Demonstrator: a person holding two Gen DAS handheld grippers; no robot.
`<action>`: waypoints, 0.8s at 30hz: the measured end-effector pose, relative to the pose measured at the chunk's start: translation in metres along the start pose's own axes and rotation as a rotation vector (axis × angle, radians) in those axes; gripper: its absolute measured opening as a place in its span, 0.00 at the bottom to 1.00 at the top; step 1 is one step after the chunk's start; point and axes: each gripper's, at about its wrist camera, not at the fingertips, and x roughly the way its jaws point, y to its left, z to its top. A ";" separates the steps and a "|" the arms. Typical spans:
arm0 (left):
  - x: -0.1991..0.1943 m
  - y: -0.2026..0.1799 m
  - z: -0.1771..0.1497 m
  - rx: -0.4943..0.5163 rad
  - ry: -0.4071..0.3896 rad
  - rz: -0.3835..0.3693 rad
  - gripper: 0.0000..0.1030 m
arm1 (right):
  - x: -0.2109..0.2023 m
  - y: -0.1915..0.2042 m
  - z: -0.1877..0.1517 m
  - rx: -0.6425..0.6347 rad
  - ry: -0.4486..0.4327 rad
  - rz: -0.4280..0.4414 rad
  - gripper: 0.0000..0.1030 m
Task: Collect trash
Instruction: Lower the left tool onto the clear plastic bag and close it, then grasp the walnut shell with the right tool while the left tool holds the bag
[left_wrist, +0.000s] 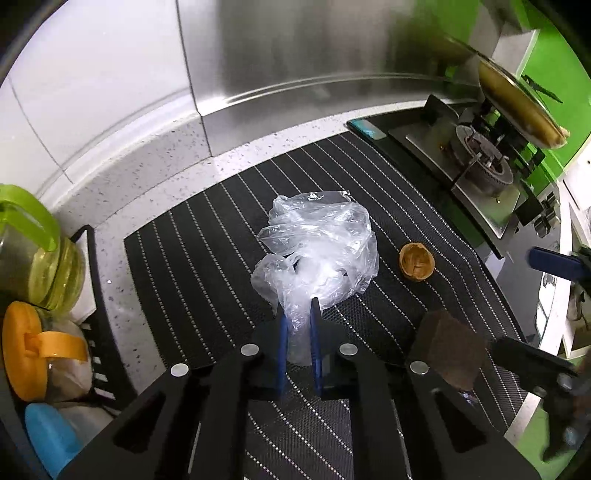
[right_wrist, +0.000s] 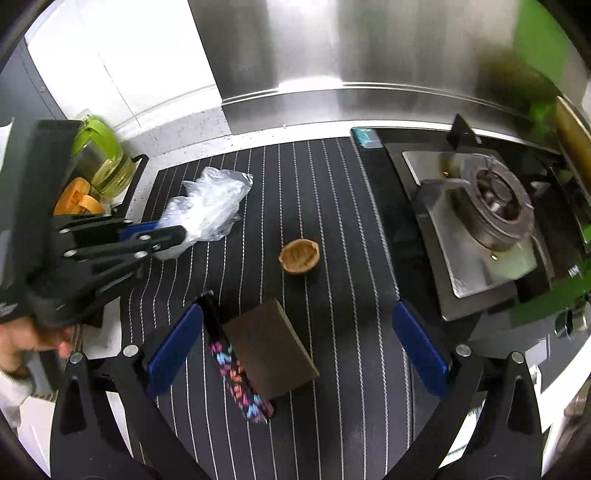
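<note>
L gripper (left_wrist: 299, 325): 2 blue pads pinched together on the near tail of the clear plastic bag (left_wrist: 317, 243). Film bunches between them at lower centre of the L wrist view; rest of the bag lies crumpled on the striped mat (left_wrist: 184, 258), just above the pads. Same grip shows from the side at mid left of the R wrist view, L gripper (right_wrist: 177, 236) on the bag (right_wrist: 210, 203).

R gripper (right_wrist: 295, 347): fingers wide apart, nothing between the pads but mat, a brown sponge block (right_wrist: 269, 347) and a patterned strip (right_wrist: 236, 373) beside it.

Next trash item looks like the walnut half-shell (right_wrist: 299, 256), cup side up, frame centre in the R view, above the sponge and roughly on the midline between the 2 open fingers. Roundish, no clear long axis, so approach angle probably not critical.

Judgement: R hand nearer the shell and free; L occupied w/ bag. Shell sits beyond the sponge, so R likely has to go past or over the block.
</note>
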 end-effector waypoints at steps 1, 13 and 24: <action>-0.002 0.002 0.000 -0.003 -0.003 -0.001 0.10 | 0.004 0.000 0.002 -0.001 0.005 0.000 0.97; -0.010 0.014 -0.002 -0.029 -0.023 -0.005 0.10 | 0.056 0.006 0.027 -0.045 0.060 -0.016 0.79; -0.009 0.015 -0.011 -0.032 -0.019 -0.010 0.10 | 0.074 0.007 0.030 -0.062 0.099 -0.029 0.35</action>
